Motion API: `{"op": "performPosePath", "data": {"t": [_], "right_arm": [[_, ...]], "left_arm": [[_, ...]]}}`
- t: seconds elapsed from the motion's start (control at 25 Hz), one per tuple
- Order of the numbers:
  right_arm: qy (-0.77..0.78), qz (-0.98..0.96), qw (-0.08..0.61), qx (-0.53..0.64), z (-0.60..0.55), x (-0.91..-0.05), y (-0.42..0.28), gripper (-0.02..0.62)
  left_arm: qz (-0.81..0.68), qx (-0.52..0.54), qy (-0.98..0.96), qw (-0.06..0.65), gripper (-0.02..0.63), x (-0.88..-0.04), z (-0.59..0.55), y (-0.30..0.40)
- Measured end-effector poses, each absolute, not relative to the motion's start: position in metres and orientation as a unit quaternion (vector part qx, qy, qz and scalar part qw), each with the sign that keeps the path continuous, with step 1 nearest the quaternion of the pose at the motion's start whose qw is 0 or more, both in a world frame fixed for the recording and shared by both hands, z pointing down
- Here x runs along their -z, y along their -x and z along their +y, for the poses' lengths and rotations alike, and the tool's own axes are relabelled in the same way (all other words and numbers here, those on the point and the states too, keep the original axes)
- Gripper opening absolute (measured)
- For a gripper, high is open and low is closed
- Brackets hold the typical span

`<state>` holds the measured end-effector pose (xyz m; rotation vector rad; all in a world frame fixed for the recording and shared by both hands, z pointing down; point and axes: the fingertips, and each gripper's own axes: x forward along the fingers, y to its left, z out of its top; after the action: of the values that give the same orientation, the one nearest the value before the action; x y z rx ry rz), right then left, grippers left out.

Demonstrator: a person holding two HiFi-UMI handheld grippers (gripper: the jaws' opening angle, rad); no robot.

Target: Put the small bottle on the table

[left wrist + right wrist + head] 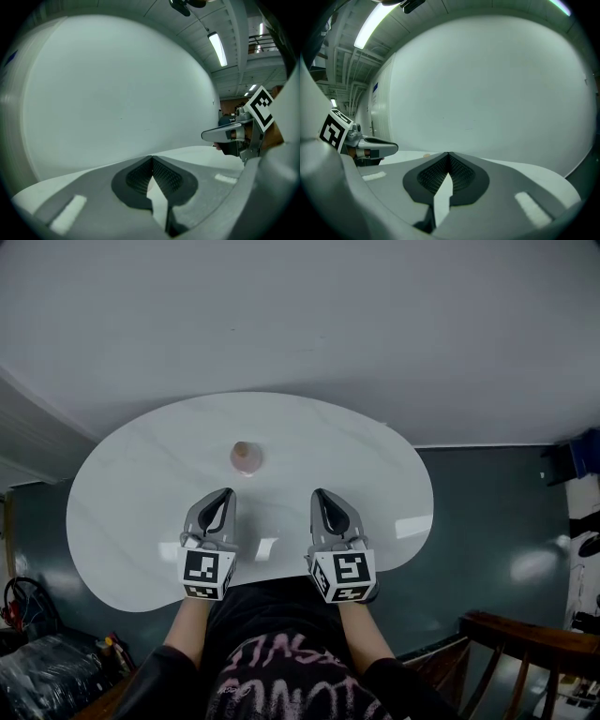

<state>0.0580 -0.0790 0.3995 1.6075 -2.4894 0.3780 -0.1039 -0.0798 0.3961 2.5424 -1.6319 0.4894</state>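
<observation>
**Since bottle [246, 457] is down, leave it**

While it stands on the desk [122, 521], at 1 o'clock from the left gripper [227, 493], both that and the right gripper [318, 493] have jaws closed on nothing. Any retreat should avoid nudging it.

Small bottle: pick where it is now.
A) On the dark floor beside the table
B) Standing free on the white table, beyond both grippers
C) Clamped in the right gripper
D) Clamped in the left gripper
B: the small bottle stands on the white table, apart from the left gripper and the right gripper, both closed on nothing.
</observation>
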Motion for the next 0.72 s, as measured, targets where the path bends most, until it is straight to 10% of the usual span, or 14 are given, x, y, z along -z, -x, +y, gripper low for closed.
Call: {"op": "performPosePath", "data": {"t": [0.72], "right_arm": [[-0.55, -0.825, 0.071, -0.107, -0.068, -0.379, -0.07, 0.009]], "left_arm": [[-0.537, -0.152, -0.829, 0.026, 0.002, -0.37, -0.074, 0.104]]}}
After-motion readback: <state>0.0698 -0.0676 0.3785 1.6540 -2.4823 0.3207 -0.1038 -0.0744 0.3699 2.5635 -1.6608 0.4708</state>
